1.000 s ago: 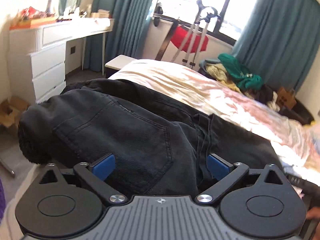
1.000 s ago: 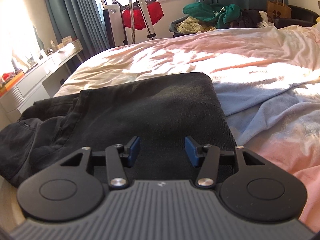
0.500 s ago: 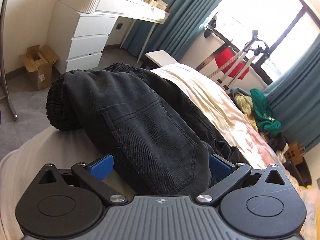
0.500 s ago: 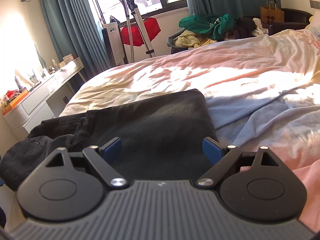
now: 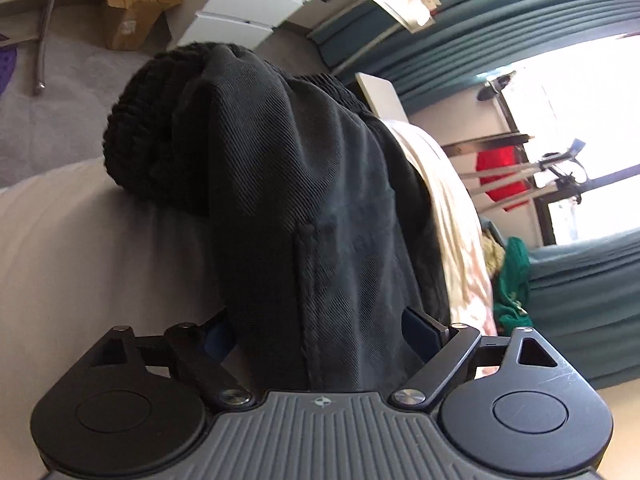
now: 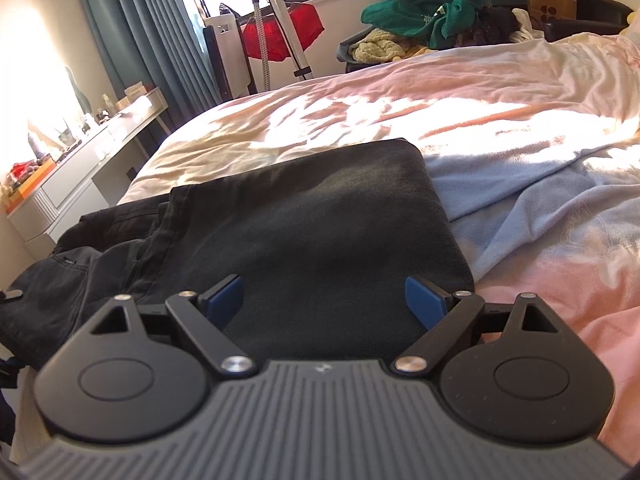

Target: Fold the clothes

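1. Left wrist view: the left gripper (image 5: 320, 334) stands with its fingers (image 5: 420, 330) spread wide, and a thick bunch of the black trousers (image 5: 304, 200) runs up between them. The blue pads sit at either flank of the cloth; I cannot tell whether they press it, and the wide spread suggests no firm pinch. The camera is rolled hard over, which reads as a wrist turning to get both pads around the fabric. Beyond the fingertips the ribbed waistband (image 5: 148, 128) hangs over the corner of the bed (image 5: 80, 264).

2. Right wrist view: the right gripper (image 6: 324, 300) is also wide open and holds nothing. The trousers' folded part (image 6: 312, 216) lies flat, passing between and ahead of the fingers, its far edge square on the pink bedcover (image 6: 460, 92). Left of the left finger the cloth is rumpled (image 6: 80, 248). Open fingers low over the flat panel would suit either pressing it smooth or reaching for an edge.
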Action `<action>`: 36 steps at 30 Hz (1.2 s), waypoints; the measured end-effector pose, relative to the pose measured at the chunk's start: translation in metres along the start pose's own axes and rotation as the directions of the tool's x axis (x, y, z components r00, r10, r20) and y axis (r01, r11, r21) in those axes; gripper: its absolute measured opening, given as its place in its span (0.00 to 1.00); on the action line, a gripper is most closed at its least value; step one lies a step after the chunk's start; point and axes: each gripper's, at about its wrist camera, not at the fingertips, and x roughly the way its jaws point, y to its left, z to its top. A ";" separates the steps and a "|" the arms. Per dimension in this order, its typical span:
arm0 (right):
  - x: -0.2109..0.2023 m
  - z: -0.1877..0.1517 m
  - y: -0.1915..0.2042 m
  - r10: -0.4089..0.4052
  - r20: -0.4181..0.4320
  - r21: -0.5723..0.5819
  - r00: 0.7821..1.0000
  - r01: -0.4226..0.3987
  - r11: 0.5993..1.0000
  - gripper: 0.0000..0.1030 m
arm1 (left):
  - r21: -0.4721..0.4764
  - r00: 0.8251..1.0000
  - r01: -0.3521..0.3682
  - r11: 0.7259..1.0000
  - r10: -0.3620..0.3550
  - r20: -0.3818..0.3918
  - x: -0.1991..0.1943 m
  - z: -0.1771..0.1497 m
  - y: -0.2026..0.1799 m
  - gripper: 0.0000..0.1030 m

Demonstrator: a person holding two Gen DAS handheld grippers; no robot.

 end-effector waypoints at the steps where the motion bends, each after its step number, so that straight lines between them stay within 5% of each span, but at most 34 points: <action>1: -0.001 -0.001 0.005 0.010 0.012 -0.023 1.000 -0.010 1.000 0.87 | -0.008 0.999 -0.020 1.000 0.021 0.028 0.003 0.004 0.003 0.73; 6: 0.002 -0.009 0.033 0.078 0.008 -0.135 0.997 -0.077 0.988 0.87 | 0.025 0.980 -0.033 0.999 0.028 0.195 -0.001 0.012 -0.001 0.58; 8: 0.006 -0.015 0.042 0.088 -0.017 -0.173 0.996 -0.089 0.981 0.87 | 0.047 0.968 -0.036 0.998 0.023 0.250 -0.007 0.012 -0.004 0.37; 11: 0.021 -0.024 0.051 0.067 -0.080 -0.205 0.995 -0.083 0.975 0.87 | 0.066 0.962 -0.052 0.996 0.032 0.272 -0.011 0.009 -0.005 0.27; 16: 0.032 -0.031 0.057 0.026 -0.107 -0.257 0.994 -0.053 0.965 0.89 | 0.196 0.936 -0.102 0.975 0.028 0.350 -0.015 -0.003 -0.040 0.19; 22: 0.022 -0.021 0.048 0.044 -0.100 -0.189 0.994 -0.062 0.980 0.87 | 0.385 0.894 -0.163 0.908 -0.029 0.447 -0.025 -0.032 -0.089 0.16; 31: -0.020 0.013 -0.003 -0.032 0.044 -0.009 0.999 0.032 0.999 0.87 | 0.604 0.787 -0.158 0.781 -0.271 0.555 -0.060 -0.139 -0.198 0.14; 36: -0.047 0.033 -0.041 -0.134 0.148 0.119 0.980 0.117 0.986 0.87 | 0.673 0.711 -0.169 0.720 -0.383 0.589 -0.062 -0.226 -0.265 0.14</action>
